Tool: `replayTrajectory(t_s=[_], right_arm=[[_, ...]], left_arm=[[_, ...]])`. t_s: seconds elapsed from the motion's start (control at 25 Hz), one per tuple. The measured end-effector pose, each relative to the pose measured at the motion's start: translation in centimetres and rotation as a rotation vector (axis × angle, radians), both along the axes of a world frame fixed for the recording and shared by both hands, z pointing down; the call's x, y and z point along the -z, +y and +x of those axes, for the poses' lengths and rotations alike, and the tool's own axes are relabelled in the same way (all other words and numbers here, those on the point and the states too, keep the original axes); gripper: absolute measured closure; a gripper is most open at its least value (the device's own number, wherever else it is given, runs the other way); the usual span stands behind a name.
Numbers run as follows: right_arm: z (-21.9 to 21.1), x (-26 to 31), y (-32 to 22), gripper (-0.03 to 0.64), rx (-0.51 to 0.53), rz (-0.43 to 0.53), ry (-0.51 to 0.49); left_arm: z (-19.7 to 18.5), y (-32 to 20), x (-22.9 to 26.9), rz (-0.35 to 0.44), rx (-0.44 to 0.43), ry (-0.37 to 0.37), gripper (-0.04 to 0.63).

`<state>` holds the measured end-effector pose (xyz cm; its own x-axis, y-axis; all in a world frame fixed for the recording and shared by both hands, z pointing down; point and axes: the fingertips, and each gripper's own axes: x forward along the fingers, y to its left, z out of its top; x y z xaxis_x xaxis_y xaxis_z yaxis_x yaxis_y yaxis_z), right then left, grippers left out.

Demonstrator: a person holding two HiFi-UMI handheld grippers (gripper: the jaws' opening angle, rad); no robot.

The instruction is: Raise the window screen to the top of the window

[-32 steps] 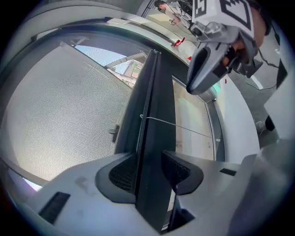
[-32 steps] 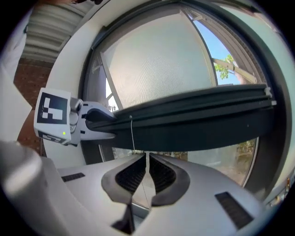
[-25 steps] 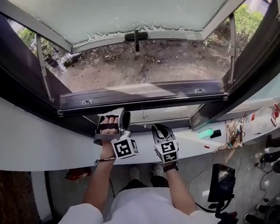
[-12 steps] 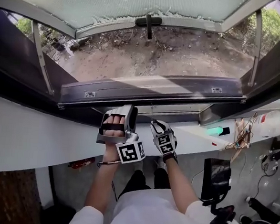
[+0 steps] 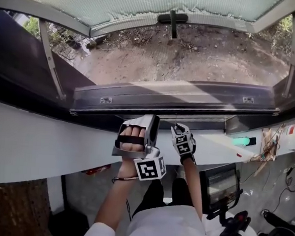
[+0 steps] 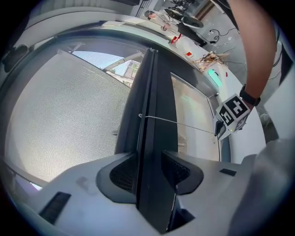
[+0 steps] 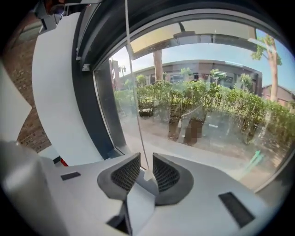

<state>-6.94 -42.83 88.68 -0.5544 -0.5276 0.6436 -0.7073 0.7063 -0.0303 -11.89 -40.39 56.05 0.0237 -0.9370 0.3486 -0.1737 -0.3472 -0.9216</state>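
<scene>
The window screen's dark bottom rail runs across the opening, and in the left gripper view it passes upright between the jaws as a black bar, with grey mesh to its left. My left gripper is shut on this rail. A thin white pull cord leads from the rail to my right gripper. In its own view the right gripper is shut on the cord's small white end tab. Both grippers sit just below the rail, over the white sill.
The glass sash is swung outward at the top with its handle; metal stays stand at each side. A green object and wires lie on the sill at right. A dark screen stands below.
Both grippers have come up closer under the dark rail, with the right arm stretched further. The head camera has shifted, so the window sits more to the right.
</scene>
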Motion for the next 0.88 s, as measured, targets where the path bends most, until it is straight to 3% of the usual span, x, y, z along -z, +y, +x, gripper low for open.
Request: replayTrajectory(t_s=[0.16,0.24,0.44,0.6,0.76,0.88], right_arm=[[-0.7,-0.7,-0.1,0.535,0.011,-0.039,-0.015],[-0.7,-0.6,0.9,0.615,0.033,-0.058,-0.030],[0.2,-0.4,4.8,0.615,0.033,-0.125,-0.050],[1.7,-0.1,9.1,0.615,0.018,-0.149,-0.091],[2.5,1.1,12.2,0.615,0.033,-0.123,-0.155],[3.7,1.1,12.9,0.615,-0.013,-0.122,-0.160]], left_arm=[[-0.2,-0.4,0.2,0.004,0.010,0.003,0.446],[0.0,-0.3,0.0,-0.013,0.012,0.017,0.446],[-0.1,0.1,0.1,-0.072,-0.011,0.051,0.446],[-0.1,0.5,-0.3,-0.113,-0.016,0.039,0.446],[0.0,0.5,-0.1,-0.094,-0.031,0.052,0.446],[0.0,0.6,0.2,-0.085,-0.051,0.070,0.446]])
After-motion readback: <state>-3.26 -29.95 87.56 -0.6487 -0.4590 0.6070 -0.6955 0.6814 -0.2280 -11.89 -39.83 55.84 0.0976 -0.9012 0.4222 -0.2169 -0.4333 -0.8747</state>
